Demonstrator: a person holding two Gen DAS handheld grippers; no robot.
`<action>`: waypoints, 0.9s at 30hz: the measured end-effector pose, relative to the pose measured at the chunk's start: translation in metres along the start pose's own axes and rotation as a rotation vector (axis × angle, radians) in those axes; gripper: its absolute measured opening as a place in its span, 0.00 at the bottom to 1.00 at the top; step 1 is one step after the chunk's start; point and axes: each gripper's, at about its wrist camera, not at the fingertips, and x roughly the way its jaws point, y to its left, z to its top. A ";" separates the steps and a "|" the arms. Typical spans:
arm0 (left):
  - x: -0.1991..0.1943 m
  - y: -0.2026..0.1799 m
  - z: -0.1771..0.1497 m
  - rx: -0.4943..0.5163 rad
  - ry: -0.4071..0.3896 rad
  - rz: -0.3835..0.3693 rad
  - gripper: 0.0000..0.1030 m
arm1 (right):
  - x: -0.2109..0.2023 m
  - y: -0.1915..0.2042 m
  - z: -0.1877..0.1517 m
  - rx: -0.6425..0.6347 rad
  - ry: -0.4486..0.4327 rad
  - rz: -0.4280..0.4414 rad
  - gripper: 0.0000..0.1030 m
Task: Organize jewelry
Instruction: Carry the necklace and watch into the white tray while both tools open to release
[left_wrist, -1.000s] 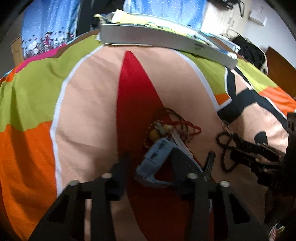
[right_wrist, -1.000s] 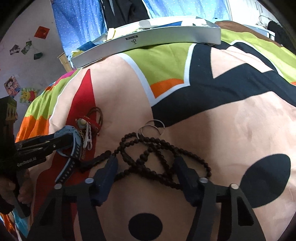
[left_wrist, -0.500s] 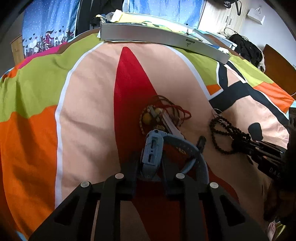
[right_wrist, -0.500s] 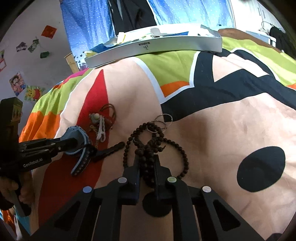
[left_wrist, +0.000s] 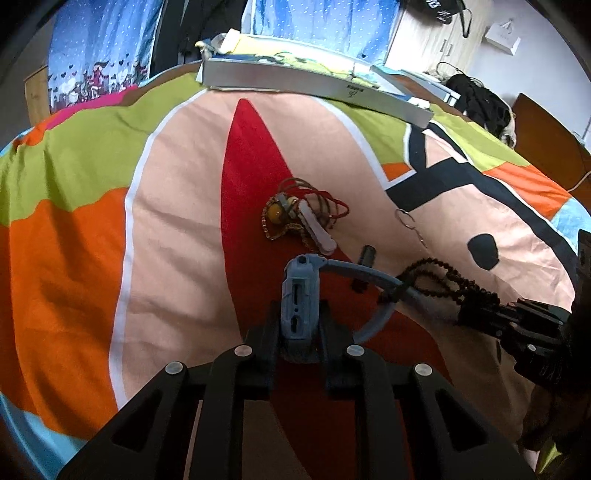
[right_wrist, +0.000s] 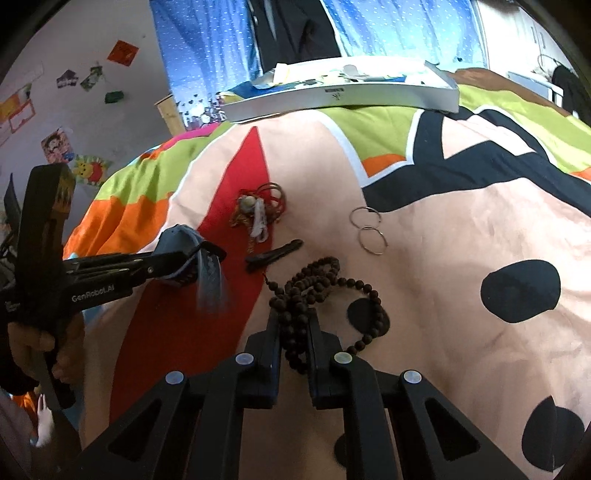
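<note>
My left gripper (left_wrist: 298, 325) is shut on a blue watch (left_wrist: 300, 295), held above the bedspread with its strap curling to the right. From the right wrist view that watch (right_wrist: 184, 254) hangs at the left gripper's tip. My right gripper (right_wrist: 293, 332) is shut on a dark bead necklace (right_wrist: 317, 284), whose loops dangle over the cover; the same bead necklace (left_wrist: 443, 280) shows in the left wrist view. A tangle of red cord, gold chain and a white clip (left_wrist: 299, 218) lies on the red patch. Near it lie a black hair clip (right_wrist: 273, 254) and two silver hoop rings (right_wrist: 367, 229).
A long white tray (right_wrist: 343, 99) with several small items sits at the bed's far edge. The colourful bedspread (left_wrist: 177, 221) covers the whole surface. A hand (right_wrist: 33, 343) holds the left gripper's handle. A dark bag (left_wrist: 480, 107) lies at the far right.
Both grippers closed, left on the watch and right on the beads, then lifted them off the cover. The hair clip and hoop rings are now uncovered.
</note>
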 end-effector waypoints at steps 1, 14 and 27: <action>-0.003 -0.002 -0.001 0.009 -0.005 0.001 0.13 | -0.003 0.002 0.001 -0.007 -0.007 0.000 0.11; -0.019 -0.017 0.039 0.034 -0.056 -0.016 0.13 | -0.040 0.008 0.053 -0.078 -0.149 0.015 0.11; -0.016 -0.004 0.166 0.077 -0.247 0.045 0.14 | -0.048 -0.028 0.210 -0.178 -0.251 -0.025 0.11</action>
